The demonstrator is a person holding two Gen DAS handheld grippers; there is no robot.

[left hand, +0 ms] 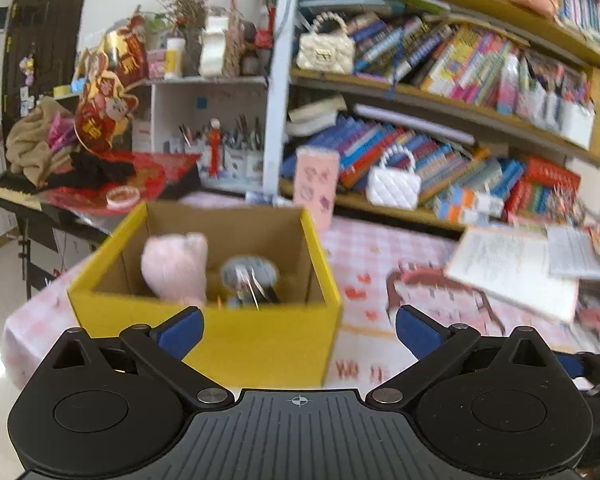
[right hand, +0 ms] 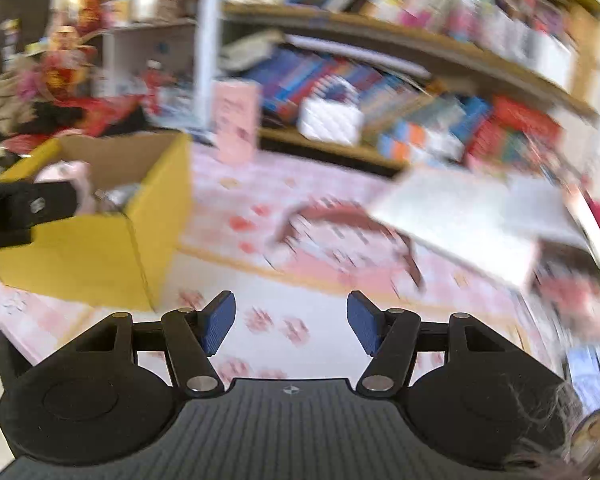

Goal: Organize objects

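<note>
A yellow cardboard box [left hand: 236,336] stands on a pink checked tablecloth [left hand: 380,256]. Inside it lie a pink plush toy [left hand: 176,266] and a round silvery object [left hand: 250,274]. My left gripper [left hand: 298,330] is open and empty, just in front of the box's near wall. The right wrist view is blurred; the box [right hand: 84,256] is at its left with the plush toy [right hand: 70,172] inside. My right gripper [right hand: 288,324] is open and empty above the tablecloth [right hand: 260,208], to the right of the box. The left gripper's black body [right hand: 20,208] shows at the left edge.
A white board or book stack [left hand: 516,264] lies on the table to the right. A pink card [left hand: 316,184] stands behind the box. Bookshelves [left hand: 440,92] with books and a white quilted handbag [left hand: 394,186] fill the back. A cluttered side table [left hand: 84,184] is at left.
</note>
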